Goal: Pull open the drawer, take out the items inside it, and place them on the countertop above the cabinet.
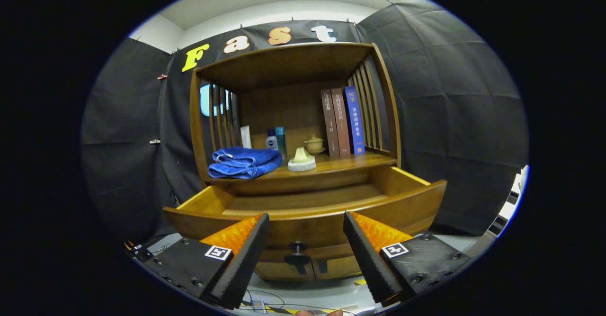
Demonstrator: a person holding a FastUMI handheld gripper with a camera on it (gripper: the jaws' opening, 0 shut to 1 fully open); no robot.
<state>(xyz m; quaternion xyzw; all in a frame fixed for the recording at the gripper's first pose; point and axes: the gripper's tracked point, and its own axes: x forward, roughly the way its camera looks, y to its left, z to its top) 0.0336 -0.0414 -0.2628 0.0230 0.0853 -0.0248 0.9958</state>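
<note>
Ahead, the drawer stands pulled out of the wooden cabinet, its curved front panel lying just beyond the tips of the gripper at twelve o'clock. The gripper's two fingers are spread wide apart and hold nothing, one at about ten o'clock of the drawer's dark knob and the other at about two o'clock, so the knob sits low in the gap between them, untouched. From this low angle the drawer's bare wooden floor and side walls show, but the front panel hides the nearest part of the inside, so what lies there cannot be told. Further out at twelve o'clock, above the drawer, the countertop carries a folded blue towel at eleven o'clock, a pale cream item on a white base near the middle, a small lidded cup just behind it, a white tube and two small bottles behind the towel, and three upright books at one o'clock against the slatted side. Cables lie on the floor below the fingers at six o'clock.
</note>
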